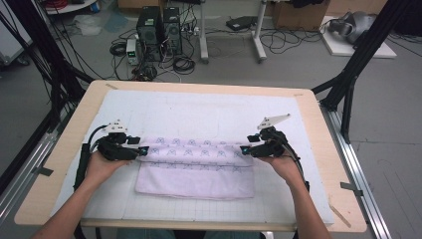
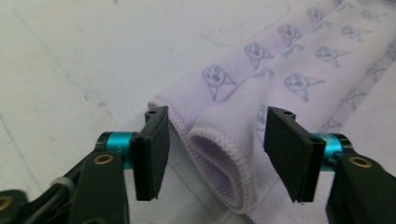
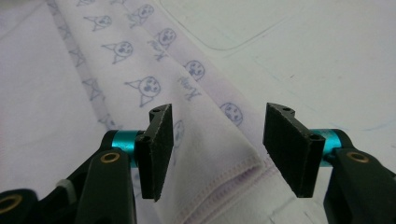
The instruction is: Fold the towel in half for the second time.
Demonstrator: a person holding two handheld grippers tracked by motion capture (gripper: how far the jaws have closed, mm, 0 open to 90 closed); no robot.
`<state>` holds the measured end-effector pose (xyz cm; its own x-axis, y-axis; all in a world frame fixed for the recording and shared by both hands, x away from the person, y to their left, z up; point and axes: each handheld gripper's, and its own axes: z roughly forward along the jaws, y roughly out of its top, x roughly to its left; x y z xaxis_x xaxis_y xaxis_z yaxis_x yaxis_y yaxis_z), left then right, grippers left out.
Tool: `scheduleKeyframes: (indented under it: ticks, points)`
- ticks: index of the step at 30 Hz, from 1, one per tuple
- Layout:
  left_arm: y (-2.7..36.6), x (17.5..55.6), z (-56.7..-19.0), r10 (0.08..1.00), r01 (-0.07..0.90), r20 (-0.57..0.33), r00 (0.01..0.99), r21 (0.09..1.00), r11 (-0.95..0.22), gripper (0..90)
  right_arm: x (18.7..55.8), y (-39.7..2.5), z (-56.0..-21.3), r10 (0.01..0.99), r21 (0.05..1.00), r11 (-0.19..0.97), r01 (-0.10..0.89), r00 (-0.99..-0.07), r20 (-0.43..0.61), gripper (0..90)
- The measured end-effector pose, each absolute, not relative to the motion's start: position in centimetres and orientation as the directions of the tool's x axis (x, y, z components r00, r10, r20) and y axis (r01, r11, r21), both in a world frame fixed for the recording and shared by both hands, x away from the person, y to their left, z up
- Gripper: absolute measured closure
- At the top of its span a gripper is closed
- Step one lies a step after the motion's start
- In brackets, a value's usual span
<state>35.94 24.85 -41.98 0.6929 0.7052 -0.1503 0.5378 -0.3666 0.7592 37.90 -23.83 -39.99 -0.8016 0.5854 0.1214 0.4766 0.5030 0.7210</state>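
A pale lilac towel [image 1: 195, 167] printed with small cartoon faces lies folded on the white mat [image 1: 199, 109], its printed upper band doubled over. My left gripper [image 1: 144, 151] sits at the towel's left end, open. In the left gripper view its jaws straddle the folded hem of the towel [image 2: 219, 154] without pinching it, the left gripper [image 2: 217, 156] just above the cloth. My right gripper [image 1: 245, 149] is at the towel's right end, open too. In the right gripper view the towel [image 3: 205, 154] corner fold runs between the spread jaws of the right gripper [image 3: 217, 154].
The mat covers a light wooden table [image 1: 318, 124] with edges on all sides. Black frame struts [image 1: 348, 84] rise at the table's right and left. Computers and cables [image 1: 159, 35] lie on the floor beyond the far edge.
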Motion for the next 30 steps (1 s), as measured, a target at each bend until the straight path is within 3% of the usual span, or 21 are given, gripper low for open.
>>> scheduleKeyframes:
  ticks: [1,2,4,5,7,16,18,21,25,30]
  points:
    - [24.9,36.1,-42.2,0.697,0.548,-0.165,0.698,0.750,-0.371,49.6,38.2,-23.7,-40.4,0.582,0.712,0.510,0.483,-0.803,0.128,42.4]
    - [24.9,36.2,-42.3,0.684,0.545,-0.171,0.709,0.748,-0.378,61.2,38.4,-23.6,-40.7,0.581,0.695,0.518,0.498,-0.801,0.141,44.8]
    - [24.8,36.0,-42.2,0.668,0.529,-0.168,0.725,0.757,-0.384,75.8,38.5,-23.6,-41.0,0.559,0.679,0.527,0.511,-0.810,0.175,63.8]
    - [24.7,35.8,-42.0,0.662,0.514,-0.157,0.733,0.765,-0.388,80.5,38.3,-23.5,-41.0,0.538,0.680,0.534,0.502,-0.822,0.185,72.9]
    - [24.7,35.3,-41.5,0.654,0.490,-0.138,0.743,0.779,-0.392,83.2,37.8,-23.4,-40.6,0.512,0.682,0.554,0.478,-0.841,0.174,80.4]
    - [25.8,30.8,-40.0,0.632,0.379,-0.052,0.773,0.837,-0.394,83.2,33.1,-24.2,-37.7,0.449,0.766,0.521,0.376,-0.884,0.129,81.4]
    - [26.1,29.6,-40.1,0.618,0.359,-0.033,0.785,0.838,-0.411,79.2,31.7,-24.7,-37.8,0.435,0.772,0.514,0.375,-0.889,0.143,78.8]
    - [26.7,28.3,-40.1,0.611,0.370,-0.050,0.790,0.833,-0.411,64.2,30.2,-25.5,-38.1,0.420,0.786,0.491,0.375,-0.893,0.164,70.9]
    - [27.1,27.9,-39.5,0.614,0.362,-0.043,0.788,0.839,-0.406,59.8,29.7,-26.0,-38.2,0.436,0.788,0.484,0.381,-0.886,0.160,67.4]
    - [26.1,28.5,-40.4,0.608,0.386,-0.065,0.792,0.824,-0.415,60.9,30.1,-24.5,-39.0,0.424,0.776,0.509,0.372,-0.893,0.150,64.6]
